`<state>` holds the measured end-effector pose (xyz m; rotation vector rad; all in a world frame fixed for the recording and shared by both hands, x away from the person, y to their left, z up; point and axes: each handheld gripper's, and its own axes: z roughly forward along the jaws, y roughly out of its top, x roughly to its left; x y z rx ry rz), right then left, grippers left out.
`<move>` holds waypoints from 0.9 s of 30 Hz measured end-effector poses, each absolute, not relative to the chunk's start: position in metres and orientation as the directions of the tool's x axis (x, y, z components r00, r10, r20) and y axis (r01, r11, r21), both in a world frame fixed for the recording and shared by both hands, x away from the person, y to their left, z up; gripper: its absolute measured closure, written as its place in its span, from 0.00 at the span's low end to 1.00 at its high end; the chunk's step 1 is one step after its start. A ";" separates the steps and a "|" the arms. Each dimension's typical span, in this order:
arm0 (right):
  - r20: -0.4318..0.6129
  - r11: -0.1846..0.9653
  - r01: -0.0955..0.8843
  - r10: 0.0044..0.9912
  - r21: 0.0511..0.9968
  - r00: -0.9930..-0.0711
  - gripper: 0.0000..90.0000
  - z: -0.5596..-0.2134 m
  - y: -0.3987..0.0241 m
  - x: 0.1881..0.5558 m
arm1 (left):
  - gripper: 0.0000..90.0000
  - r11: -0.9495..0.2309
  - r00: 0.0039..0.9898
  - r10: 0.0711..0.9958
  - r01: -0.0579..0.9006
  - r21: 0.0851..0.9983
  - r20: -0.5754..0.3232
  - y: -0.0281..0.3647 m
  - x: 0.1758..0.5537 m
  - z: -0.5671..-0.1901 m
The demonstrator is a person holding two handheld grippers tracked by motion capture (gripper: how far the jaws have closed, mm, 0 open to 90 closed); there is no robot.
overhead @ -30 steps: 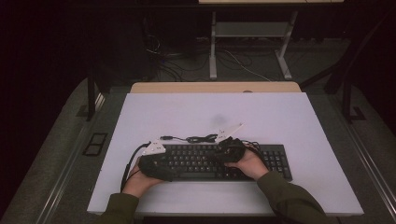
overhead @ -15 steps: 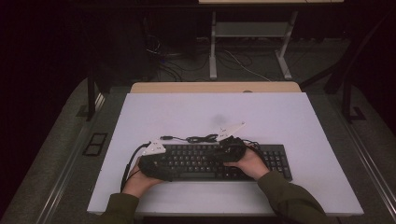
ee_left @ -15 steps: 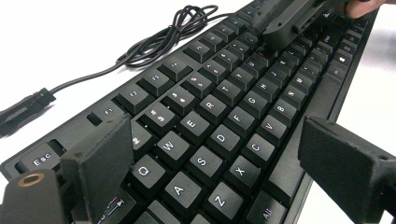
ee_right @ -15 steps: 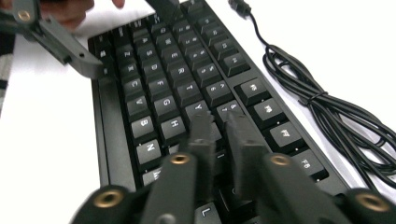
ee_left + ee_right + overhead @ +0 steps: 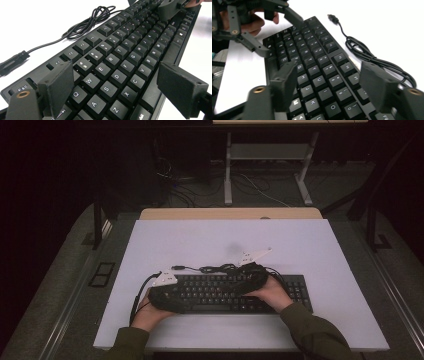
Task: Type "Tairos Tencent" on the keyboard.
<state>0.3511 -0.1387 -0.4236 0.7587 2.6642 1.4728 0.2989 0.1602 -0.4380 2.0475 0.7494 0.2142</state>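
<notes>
The black keyboard (image 5: 235,294) lay flat on the near half of the white table (image 5: 310,245), its cable (image 5: 215,268) coiled just beyond its far edge. The left gripper (image 5: 112,85) hovered over the keyboard's left end, jaws spread wide above the keys and grasping nothing. The right gripper (image 5: 329,85) stood over the middle keys; its jaws had just been opening and stood apart, with only the key surface beneath them.
</notes>
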 end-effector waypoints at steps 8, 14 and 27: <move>0.222 0.409 0.414 0.440 0.813 -0.870 0.23 -0.422 -0.144 0.353 | 0.16 -0.384 0.797 0.589 0.422 0.821 -0.134 0.160 0.300 -0.434; 0.218 0.399 0.410 0.445 0.820 -0.869 0.21 -0.422 -0.144 0.354 | 0.18 -0.378 0.802 0.582 0.413 0.828 -0.134 0.157 0.303 -0.432; 0.211 0.390 0.399 0.443 0.830 -0.872 0.21 -0.420 -0.143 0.354 | 0.34 -0.378 0.805 0.579 0.404 0.833 -0.128 0.148 0.311 -0.430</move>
